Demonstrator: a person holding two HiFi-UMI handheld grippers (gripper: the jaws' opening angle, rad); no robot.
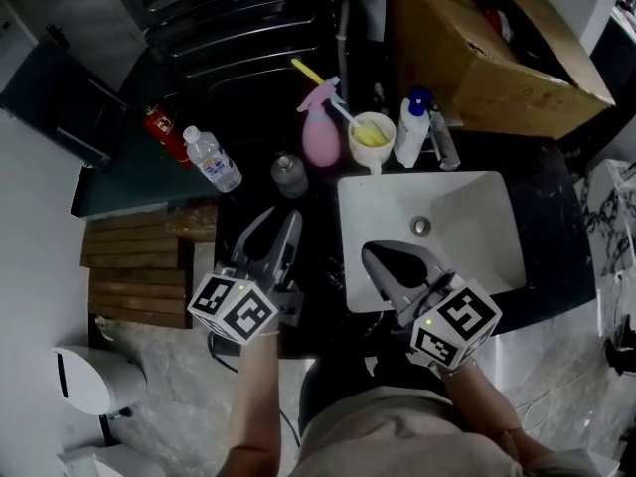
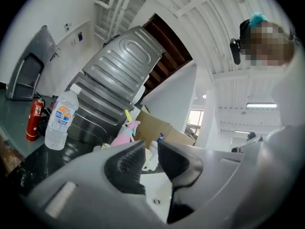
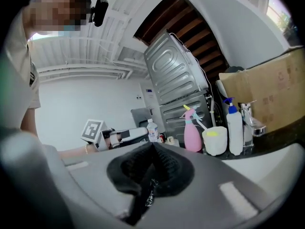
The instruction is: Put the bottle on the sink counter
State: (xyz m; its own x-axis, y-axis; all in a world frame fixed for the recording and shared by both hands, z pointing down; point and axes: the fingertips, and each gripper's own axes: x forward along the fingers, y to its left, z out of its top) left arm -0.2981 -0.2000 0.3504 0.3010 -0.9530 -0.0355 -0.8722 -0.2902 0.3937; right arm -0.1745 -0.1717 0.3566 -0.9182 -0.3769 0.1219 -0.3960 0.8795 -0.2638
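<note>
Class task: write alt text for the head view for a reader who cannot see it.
Seen from above, the left gripper and right gripper hover empty over a dark counter and white sink. A clear water bottle stands on the counter, far left.

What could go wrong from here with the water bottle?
1. The water bottle stands upright near the left end of the dark counter, close to a red fire extinguisher. A bump could tip it off the end.
2. The left tool, empty with its jaws slightly apart, is near a small dark jar. A careless sweep might knock the jar into the pink spray bottle.
</note>
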